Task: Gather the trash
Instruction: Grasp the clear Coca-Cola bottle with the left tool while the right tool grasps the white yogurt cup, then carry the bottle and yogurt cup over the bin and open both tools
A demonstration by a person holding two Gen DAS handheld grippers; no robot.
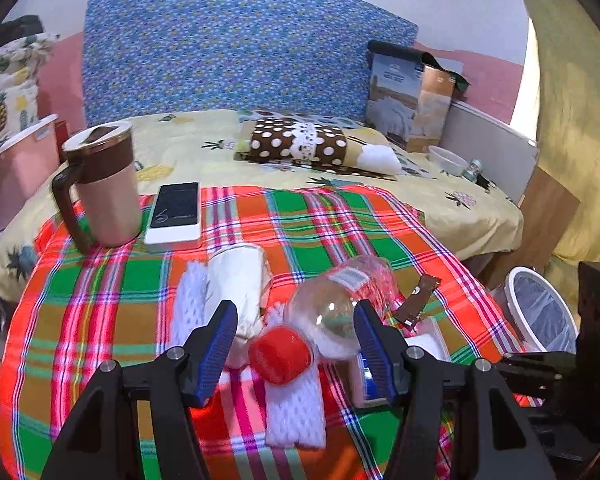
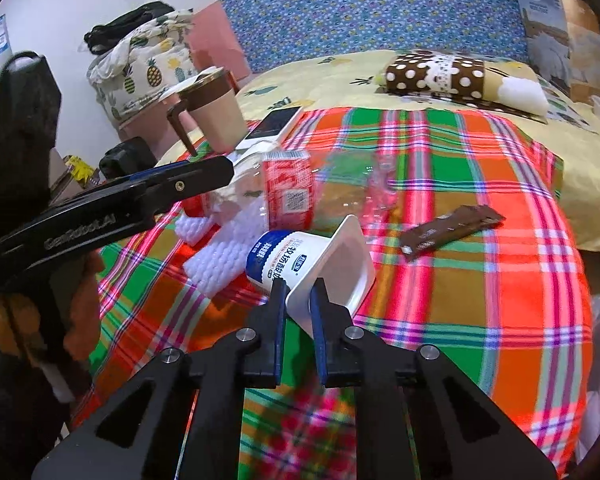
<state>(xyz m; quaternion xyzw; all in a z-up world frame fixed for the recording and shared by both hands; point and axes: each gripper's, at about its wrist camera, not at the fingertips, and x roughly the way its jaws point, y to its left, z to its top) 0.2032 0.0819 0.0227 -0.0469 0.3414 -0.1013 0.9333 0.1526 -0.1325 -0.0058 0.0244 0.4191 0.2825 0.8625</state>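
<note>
White yogurt cup w/ blue label, tipped on side on plaid cloth, rim clamped by right gripper, left gripper spread wide around red-capped clear bottle, not pressing it.

My bed has a pineapple sheet, plaid cloth over it. Blue floral headboard against a pink-and-white wall. Yellow curtain on the right.
</note>
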